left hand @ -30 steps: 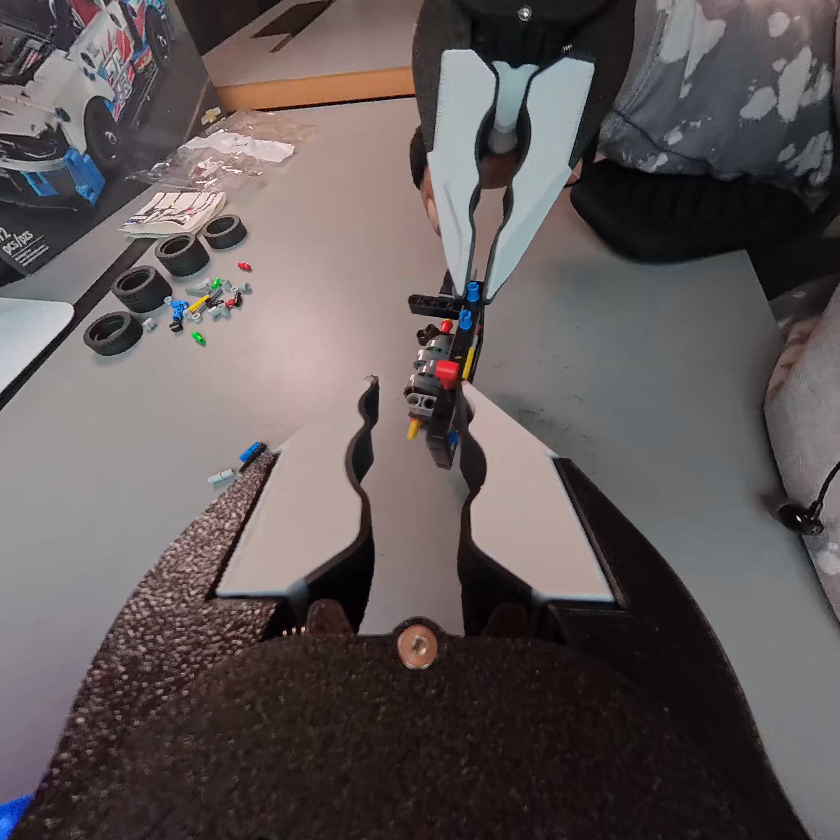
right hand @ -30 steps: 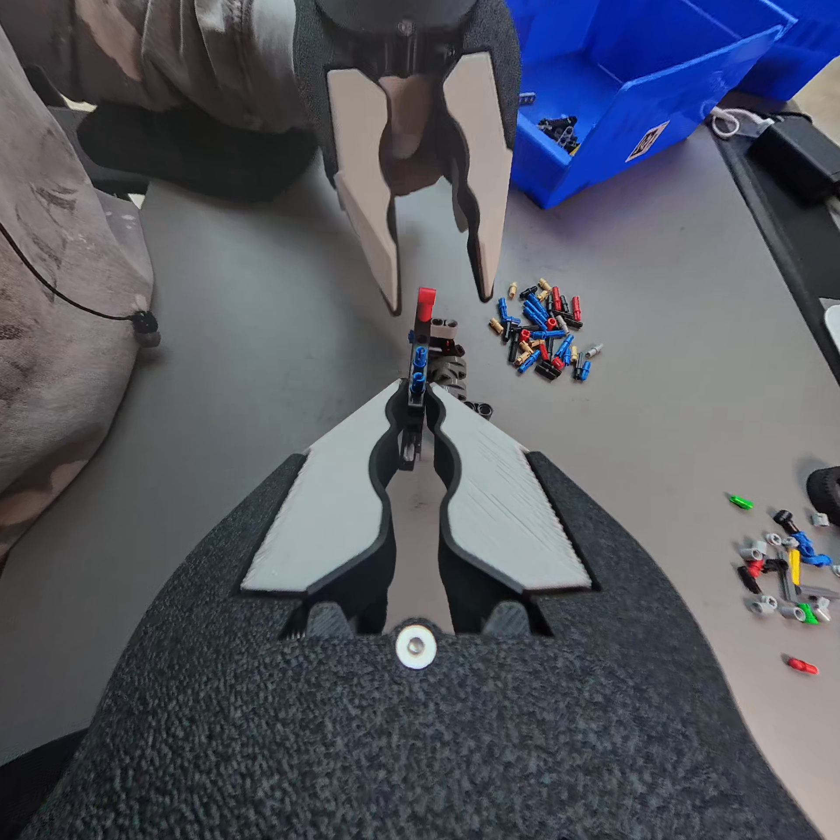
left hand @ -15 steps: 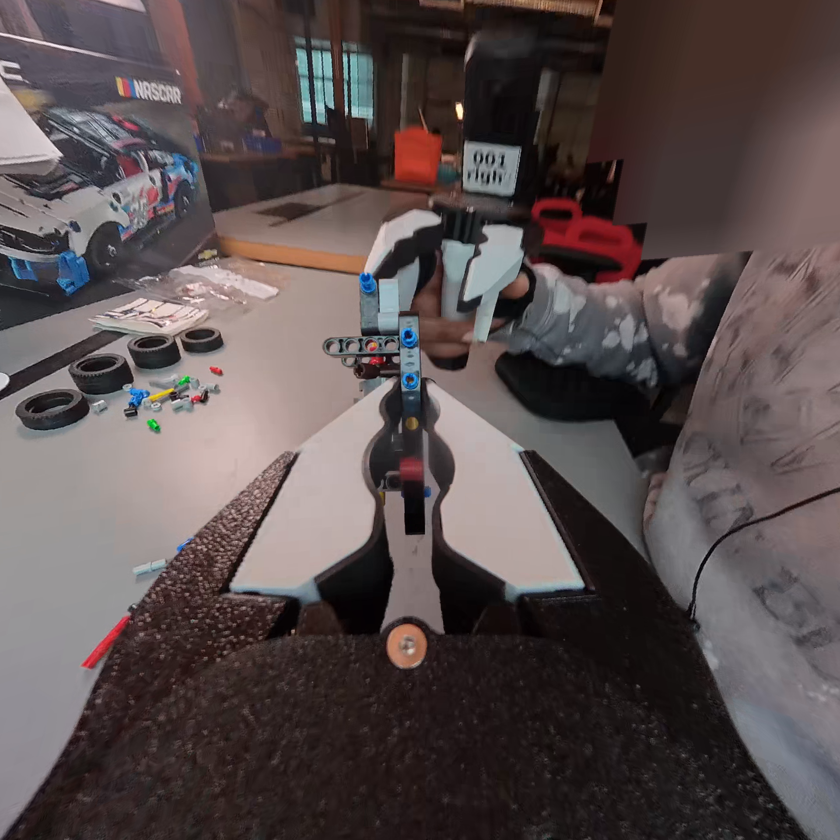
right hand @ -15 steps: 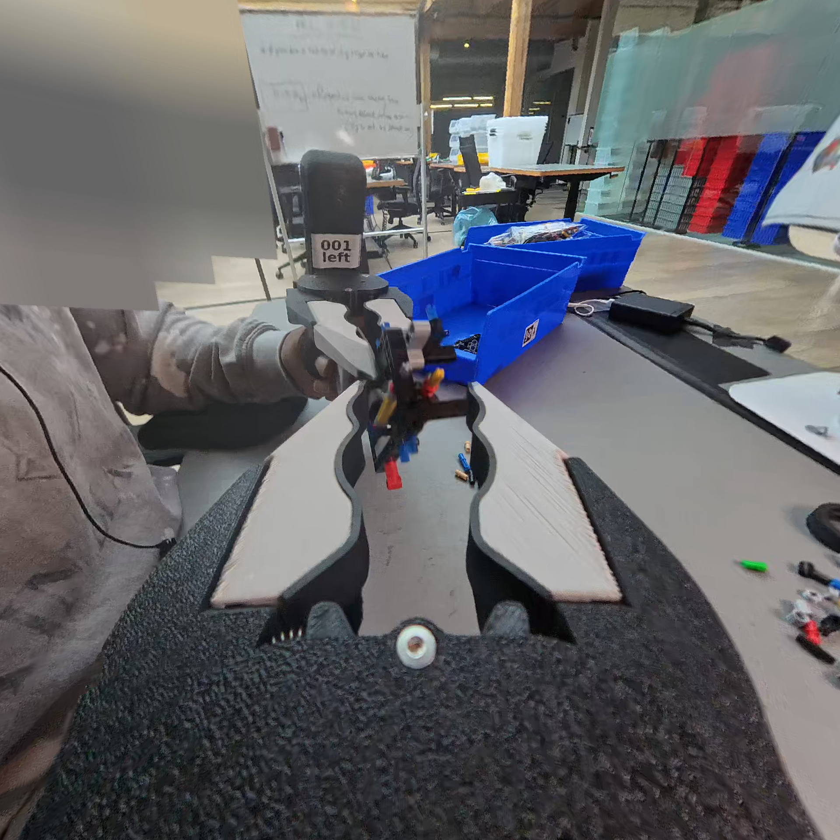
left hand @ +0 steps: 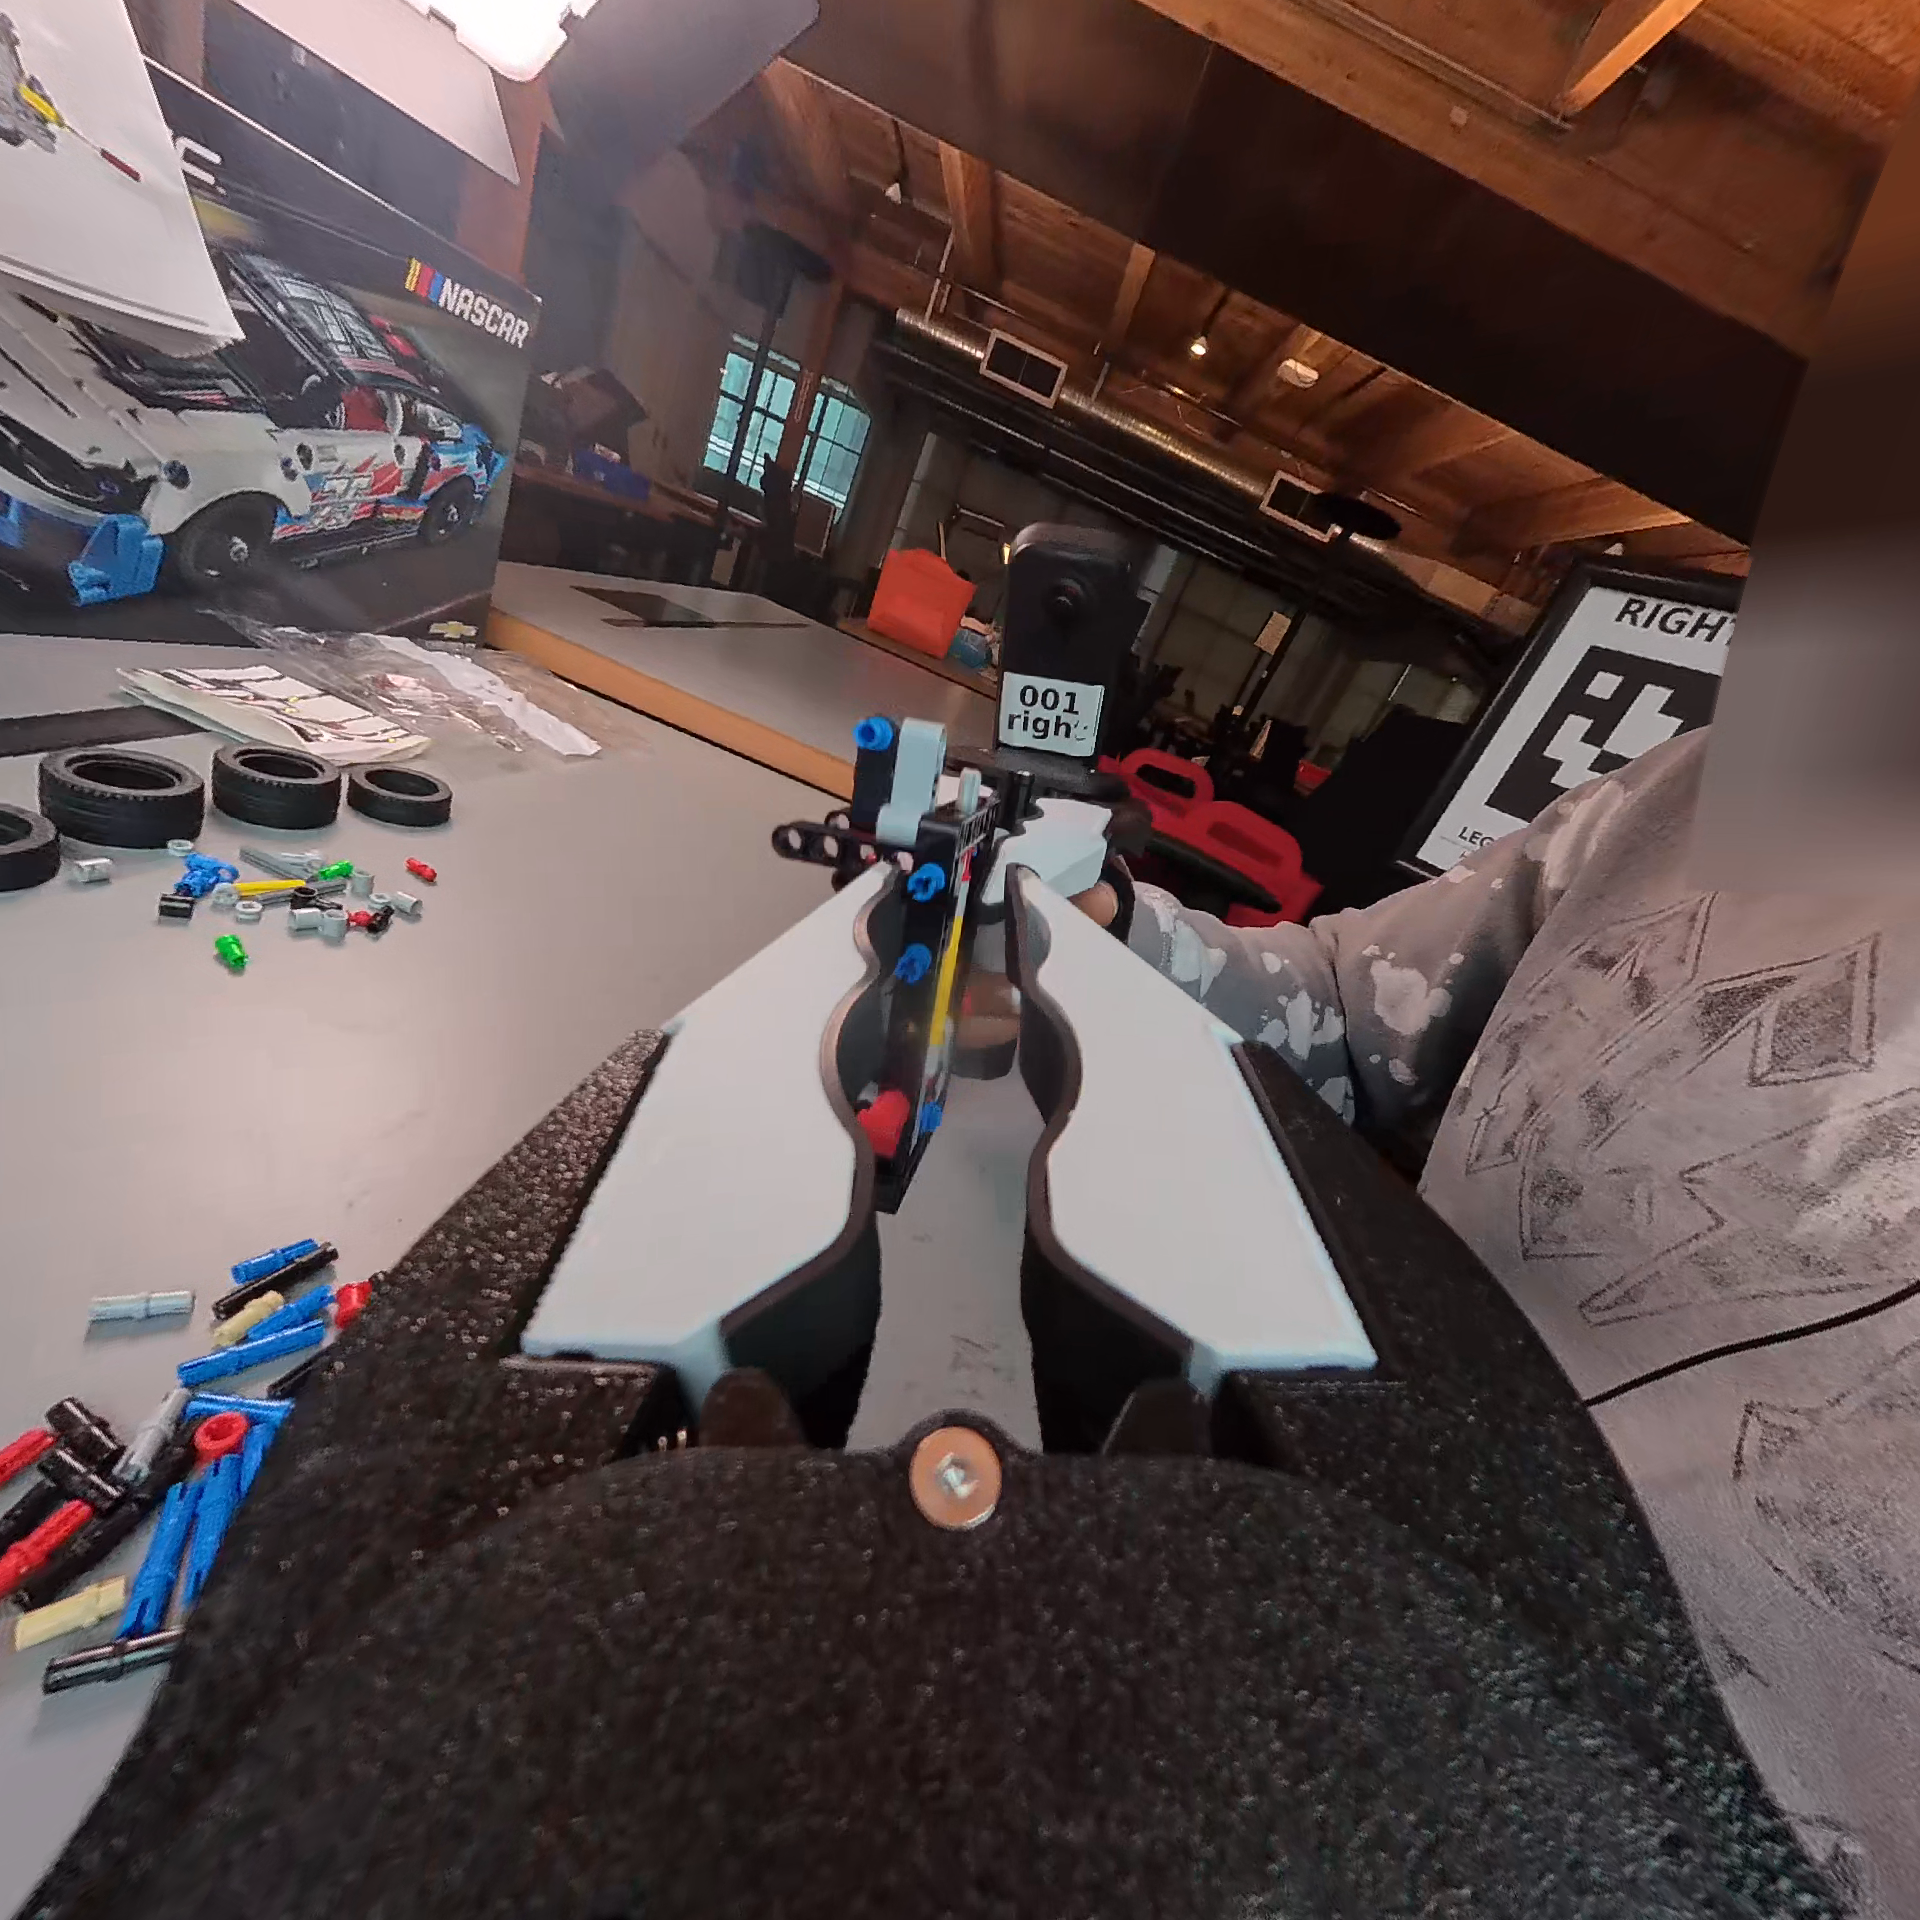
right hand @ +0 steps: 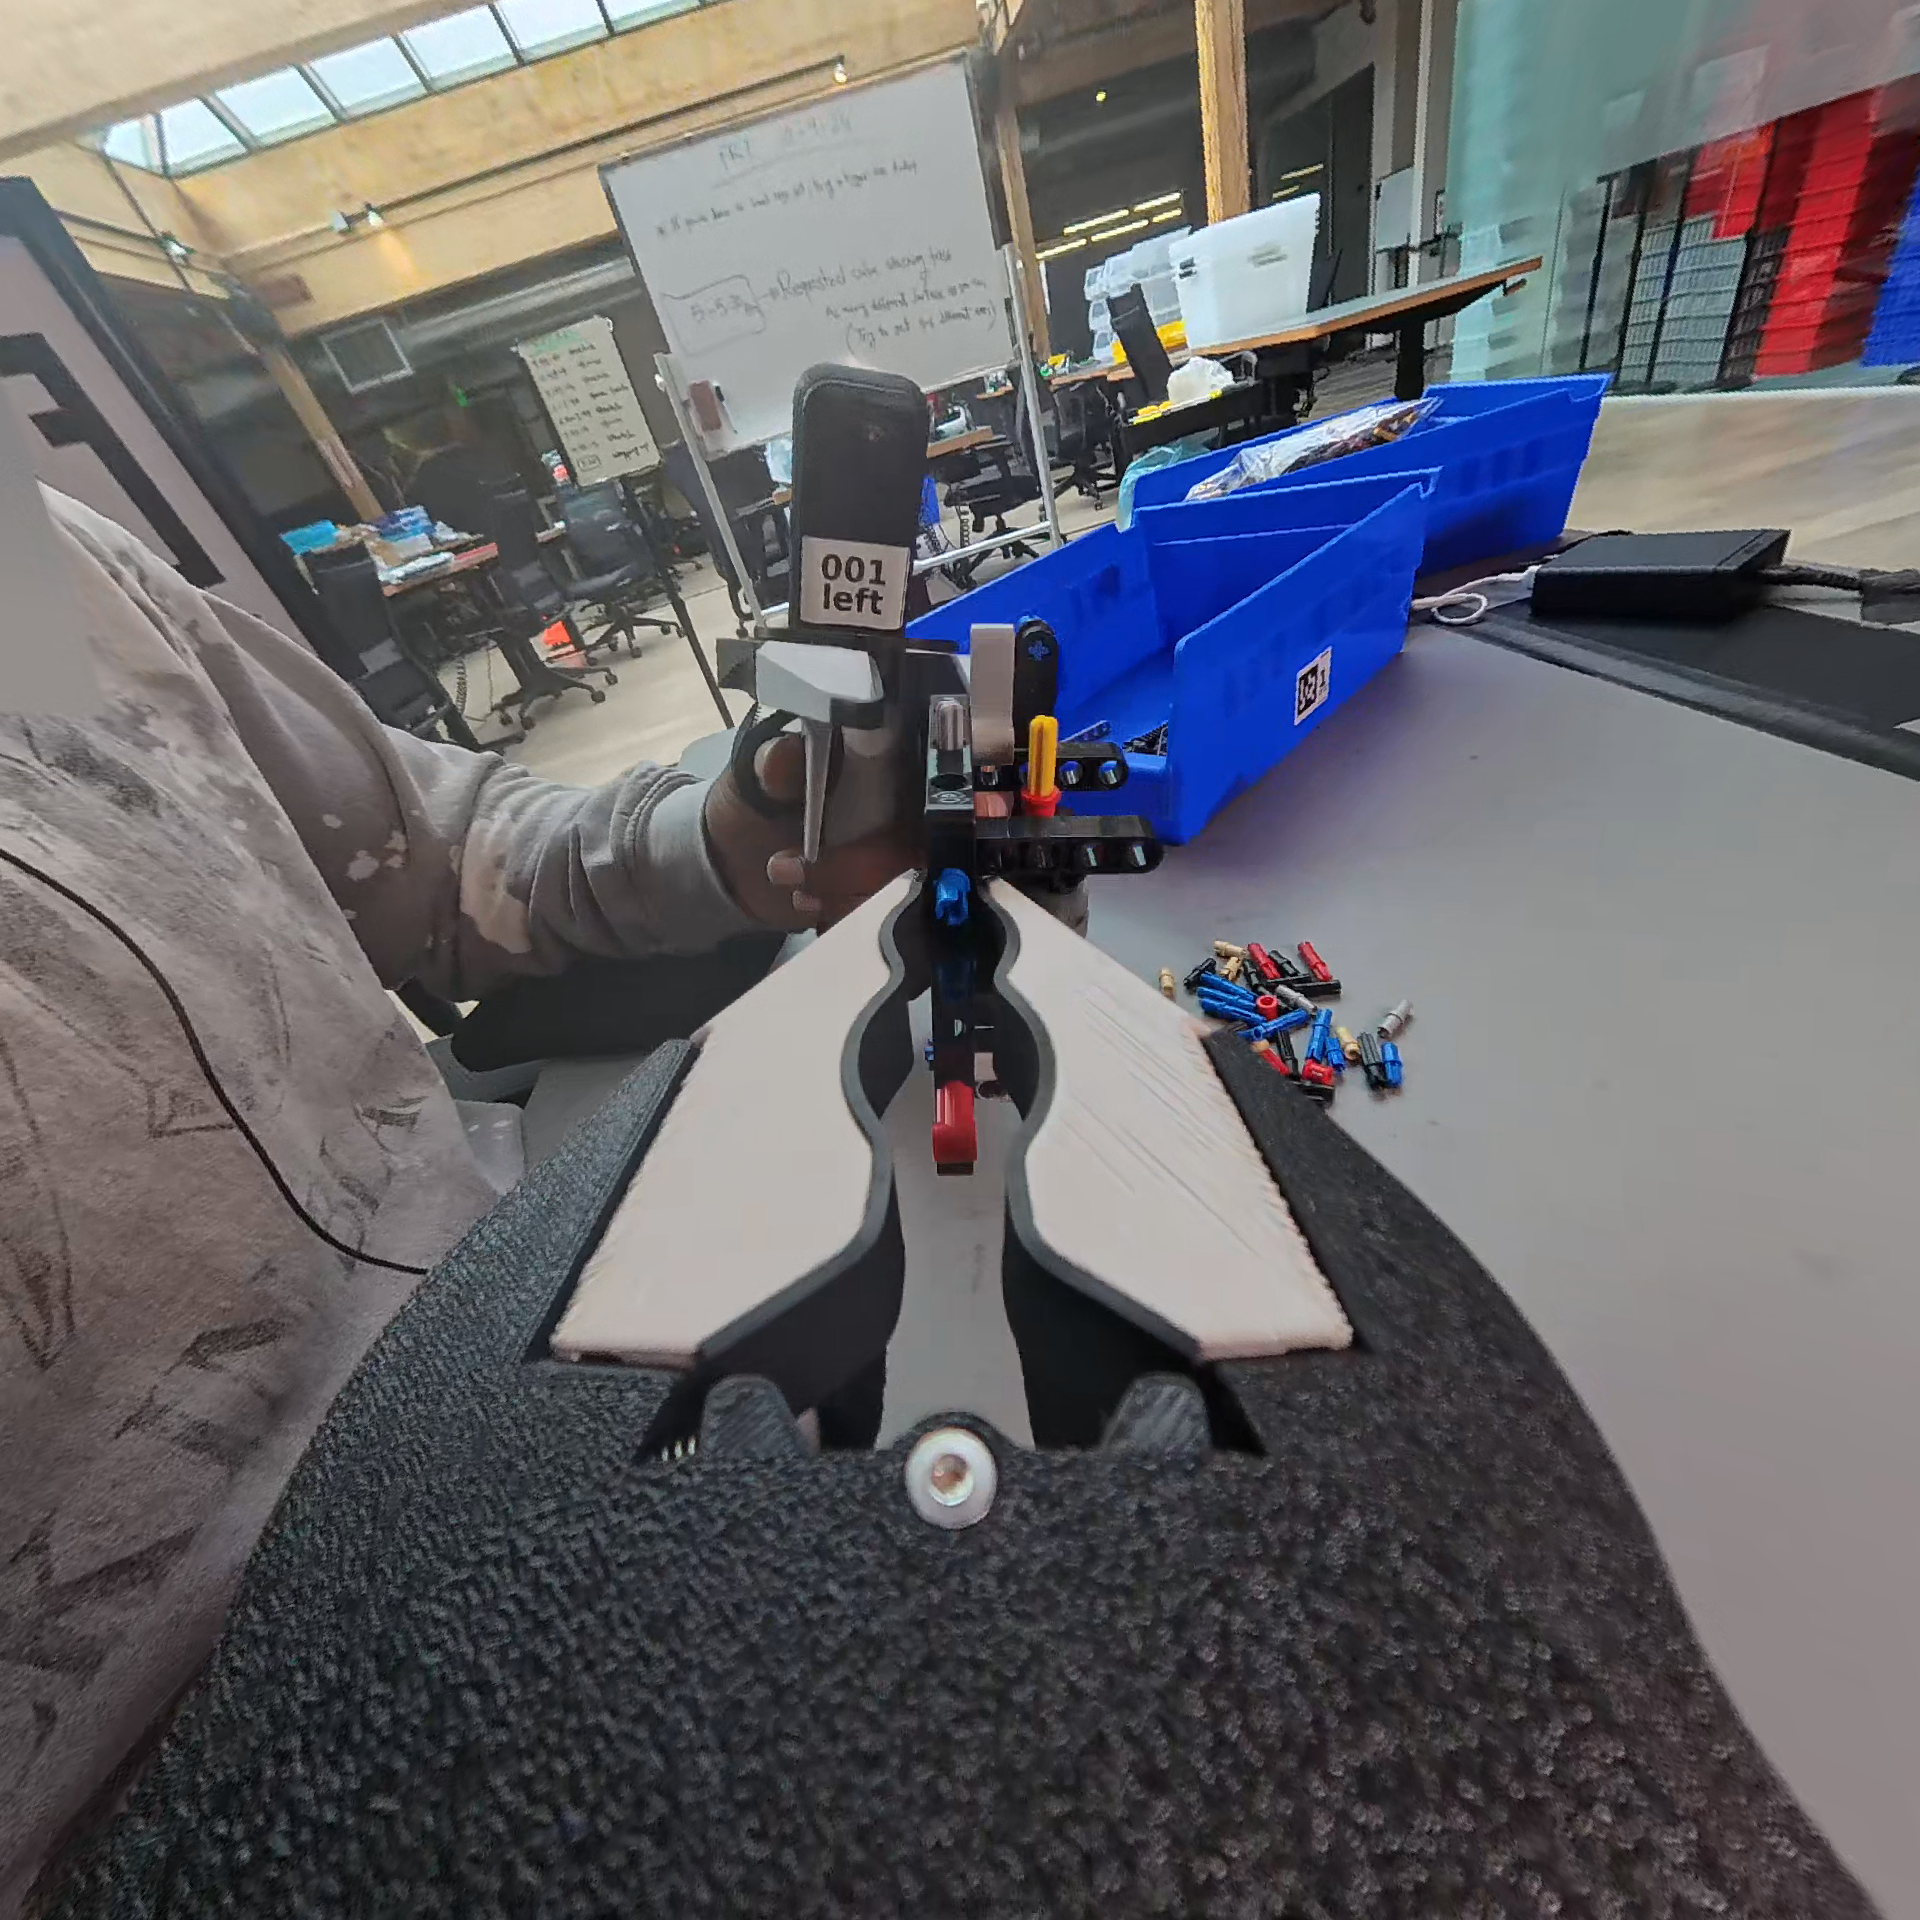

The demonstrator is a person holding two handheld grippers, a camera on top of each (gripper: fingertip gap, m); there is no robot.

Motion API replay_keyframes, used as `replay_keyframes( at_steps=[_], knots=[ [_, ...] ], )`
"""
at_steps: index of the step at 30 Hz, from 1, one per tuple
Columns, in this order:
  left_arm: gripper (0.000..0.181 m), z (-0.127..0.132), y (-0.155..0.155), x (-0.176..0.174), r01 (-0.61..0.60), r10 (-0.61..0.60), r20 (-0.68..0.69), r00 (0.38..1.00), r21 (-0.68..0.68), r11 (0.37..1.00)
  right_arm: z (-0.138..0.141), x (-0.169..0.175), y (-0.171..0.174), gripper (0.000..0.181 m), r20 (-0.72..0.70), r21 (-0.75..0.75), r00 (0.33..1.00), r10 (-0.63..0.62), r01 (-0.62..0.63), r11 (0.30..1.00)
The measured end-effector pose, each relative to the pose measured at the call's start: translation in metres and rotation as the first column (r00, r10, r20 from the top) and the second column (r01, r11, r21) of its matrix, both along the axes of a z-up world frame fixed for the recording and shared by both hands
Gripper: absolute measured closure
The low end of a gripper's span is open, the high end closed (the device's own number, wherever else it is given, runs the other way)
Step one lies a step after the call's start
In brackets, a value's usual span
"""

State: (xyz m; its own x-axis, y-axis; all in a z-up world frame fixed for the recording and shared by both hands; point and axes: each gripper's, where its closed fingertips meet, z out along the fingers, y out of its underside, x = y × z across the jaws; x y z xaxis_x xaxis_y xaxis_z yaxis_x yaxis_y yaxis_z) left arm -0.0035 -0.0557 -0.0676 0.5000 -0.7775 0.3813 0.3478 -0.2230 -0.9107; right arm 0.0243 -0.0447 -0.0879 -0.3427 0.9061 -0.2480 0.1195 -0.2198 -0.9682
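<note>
Brick assembly (left hand: 925, 966) lifted above grey table (left hand: 312, 1091); my left gripper (left hand: 940, 883) and right gripper (right hand: 961, 894) both clenched on it, loose pins (right hand: 1288, 1013) nearby.

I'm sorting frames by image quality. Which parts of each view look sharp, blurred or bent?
Left wrist view: the brick assembly between the jaws is sharp, the loose pins at the lower left edge smear, and the roof beams bow from the wide lens. Right wrist view: the assembly and pin pile are crisp, while the far right background smears; a soft patch covers the left edge.
</note>
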Motion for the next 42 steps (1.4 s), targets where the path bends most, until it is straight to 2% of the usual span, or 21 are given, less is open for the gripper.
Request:
replay_keyframes(
  at_steps=[5, 17, 24, 25, 27, 29, 35, 37, 42],
  knots=[
    [0.173, -0.005, -0.003, 0.004, 0.025, -0.026, -0.063, 0.998, -0.005, 1.000, 0.001, 0.000, -0.008, 0.174, -0.005, -0.004, 0.999, 0.043, -0.043, 0.999],
    [0.175, -0.006, -0.014, 0.017, 0.120, -0.123, -0.138, 0.983, -0.029, 0.992, 0.012, 0.012, -0.011, 0.174, -0.053, -0.035, 0.989, 0.135, -0.137, 0.990],
    [0.176, -0.012, -0.018, 0.020, 0.140, -0.147, -0.246, 0.958, -0.047, 0.989, 0.011, 0.019, -0.010, 0.175, -0.041, 0.061, 0.986, 0.163, -0.160, 0.985],
    [0.180, -0.010, -0.017, 0.014, 0.123, -0.130, -0.238, 0.963, -0.042, 0.991, 0.015, 0.022, -0.005, 0.174, -0.060, 0.068, 0.987, 0.149, -0.145, 0.987],
    [0.181, -0.010, -0.013, -0.019, 0.020, -0.028, -0.240, 0.970, -0.039, 0.999, 0.038, 0.044, 0.027, 0.175, -0.152, 0.023, 0.986, 0.062, -0.059, 0.998],
    [0.181, -0.014, -0.011, -0.039, -0.047, 0.035, -0.261, 0.965, -0.042, 0.998, 0.047, 0.053, 0.044, 0.175, -0.177, 0.054, 0.984, -0.011, 0.021, 0.998],
    [0.180, -0.008, -0.003, -0.002, 0.021, -0.027, -0.218, 0.976, -0.034, 0.999, 0.028, 0.032, 0.018, 0.174, -0.124, 0.024, 0.990, 0.064, -0.062, 0.998],
    [0.168, -0.003, -0.003, 0.009, 0.037, -0.043, -0.196, 0.980, -0.031, 0.999, 0.025, 0.027, 0.012, 0.174, -0.117, 0.014, 0.990, 0.079, -0.078, 0.997],
    [0.172, 0.002, -0.003, 0.021, 0.045, -0.046, -0.210, 0.977, -0.012, 0.999, 0.027, 0.023, 0.003, 0.174, -0.127, -0.008, 0.986, 0.109, -0.111, 0.994]
  ],
)
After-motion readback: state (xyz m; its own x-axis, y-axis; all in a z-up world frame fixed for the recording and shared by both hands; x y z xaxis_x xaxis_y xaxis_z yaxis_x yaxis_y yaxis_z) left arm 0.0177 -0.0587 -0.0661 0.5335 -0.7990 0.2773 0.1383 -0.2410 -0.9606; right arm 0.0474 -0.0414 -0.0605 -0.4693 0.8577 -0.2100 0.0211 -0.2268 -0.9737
